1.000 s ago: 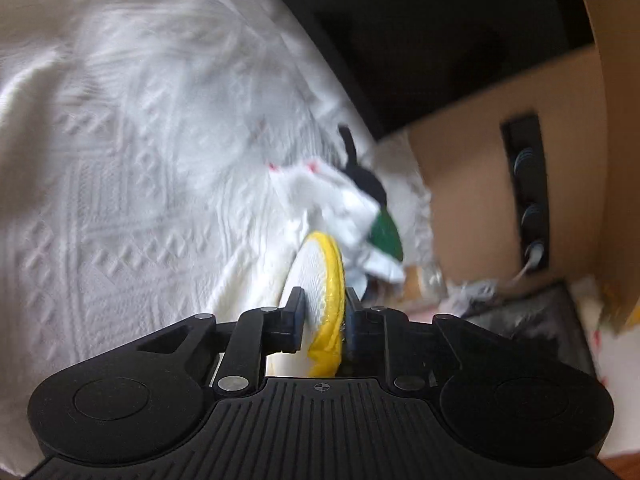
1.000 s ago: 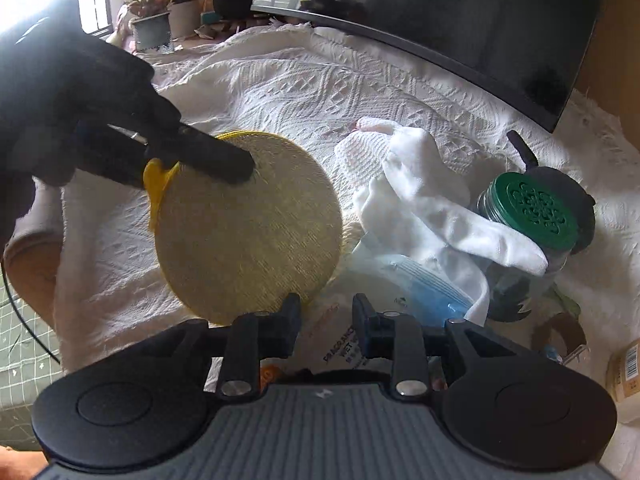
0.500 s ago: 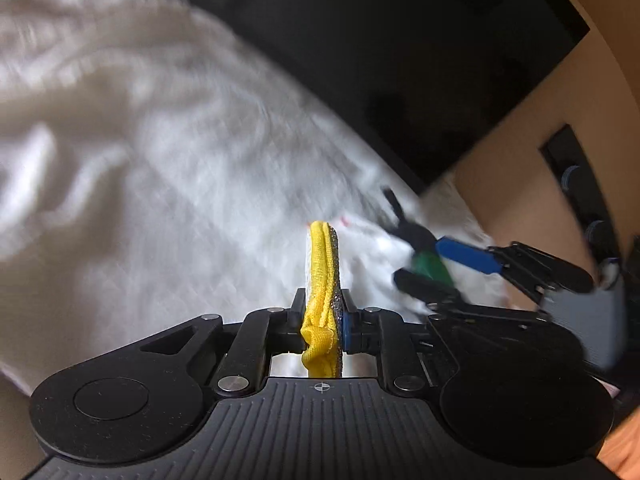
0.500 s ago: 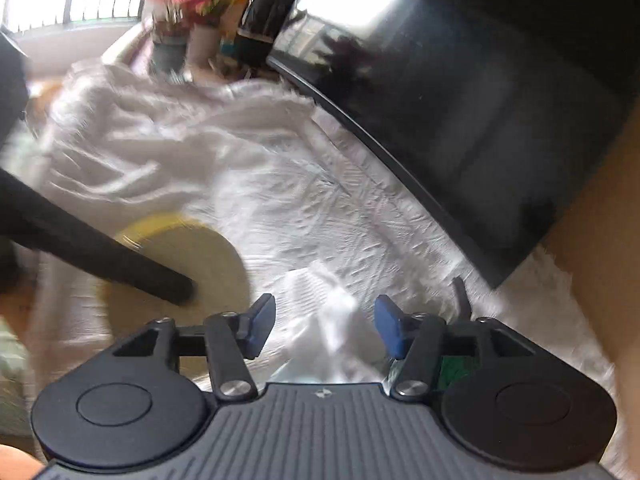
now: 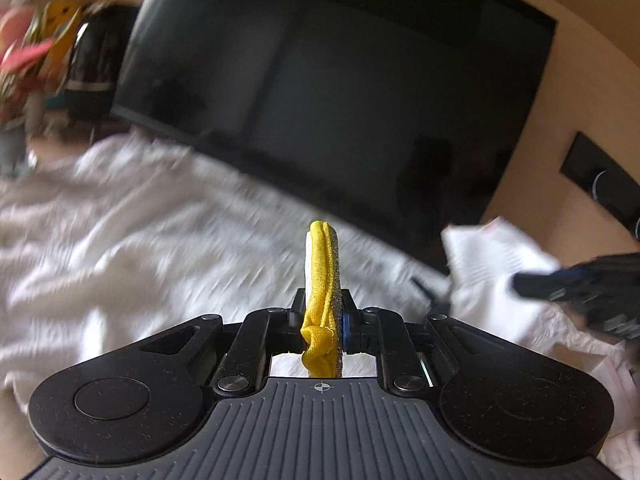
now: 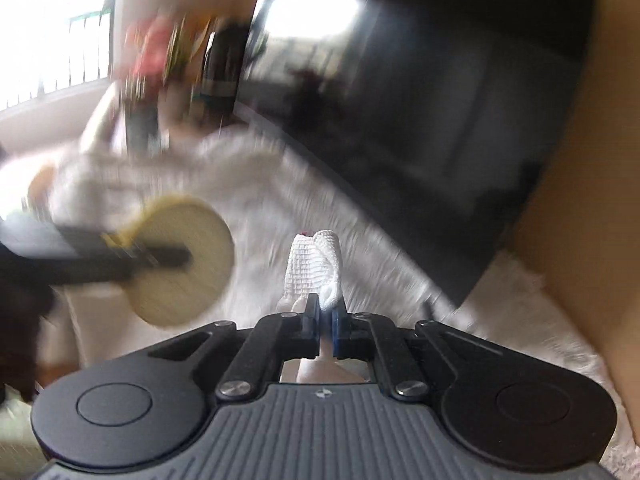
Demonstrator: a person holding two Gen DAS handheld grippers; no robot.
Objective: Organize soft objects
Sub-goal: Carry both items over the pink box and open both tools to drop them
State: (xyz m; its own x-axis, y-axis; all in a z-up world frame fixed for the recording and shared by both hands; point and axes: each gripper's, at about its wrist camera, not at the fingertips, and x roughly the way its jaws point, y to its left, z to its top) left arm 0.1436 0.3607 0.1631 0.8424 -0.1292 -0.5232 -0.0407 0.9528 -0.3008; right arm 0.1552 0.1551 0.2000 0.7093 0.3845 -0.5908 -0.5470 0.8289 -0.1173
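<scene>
White bedspread (image 5: 132, 240) lies blurred beneath both our grippers. Our left gripper (image 5: 323, 312) pinches the yellow pad (image 5: 322, 276) edge-on between its jaws; our right gripper (image 6: 325, 312) clamps the white cloth (image 6: 314, 270), standing upright above its fingers.

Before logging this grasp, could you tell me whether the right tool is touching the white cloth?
Touching. In the right wrist view, the right tool has its fingers closed on the white cloth, which stands up from between them.

No readable text, label or number shows anywhere.
</scene>
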